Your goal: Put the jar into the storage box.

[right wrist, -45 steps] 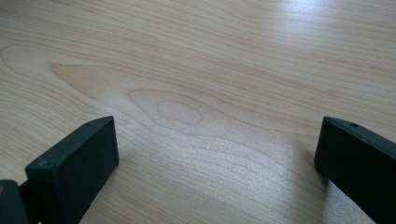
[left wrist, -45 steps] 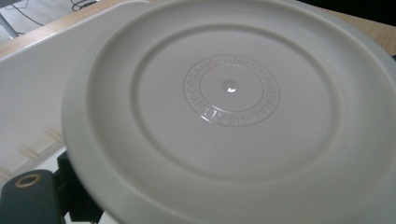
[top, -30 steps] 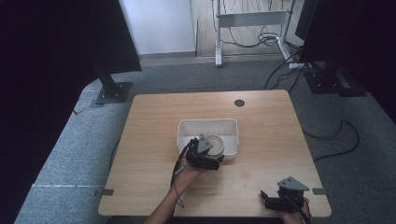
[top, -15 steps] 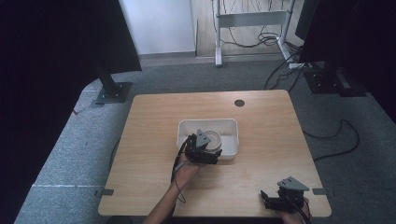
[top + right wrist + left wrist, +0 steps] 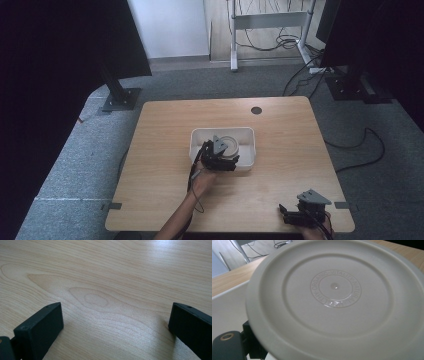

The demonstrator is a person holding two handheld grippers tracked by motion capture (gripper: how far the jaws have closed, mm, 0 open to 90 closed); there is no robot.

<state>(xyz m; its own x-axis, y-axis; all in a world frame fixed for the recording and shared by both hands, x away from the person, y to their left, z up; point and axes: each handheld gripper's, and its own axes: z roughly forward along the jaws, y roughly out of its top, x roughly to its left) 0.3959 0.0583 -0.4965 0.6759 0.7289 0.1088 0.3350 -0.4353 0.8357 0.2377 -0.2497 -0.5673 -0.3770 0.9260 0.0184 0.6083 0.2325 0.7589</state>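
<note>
Hovering over the white bin (image 5: pixel 248 134) mid-tabletop (image 5: pixel 160 140) in the high view, the left claw (image 5: pixel 226 150) is gripping a cream plate (image 5: pixel 231 144). Its own view is showing the plate's (image 5: pixel 337 305) ringed, embossed underside. The right claw (image 5: pixel 115 322) is resting open on bare wood.

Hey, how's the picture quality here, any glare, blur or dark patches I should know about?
High view: dark at both sides, the table evenly lit. Left gripper view: the white plate sits very close, its embossed lettering soft, with a small glint at the centre. Right gripper view: glare on the wood at the upper right, and the near fingers look slightly soft.
</note>
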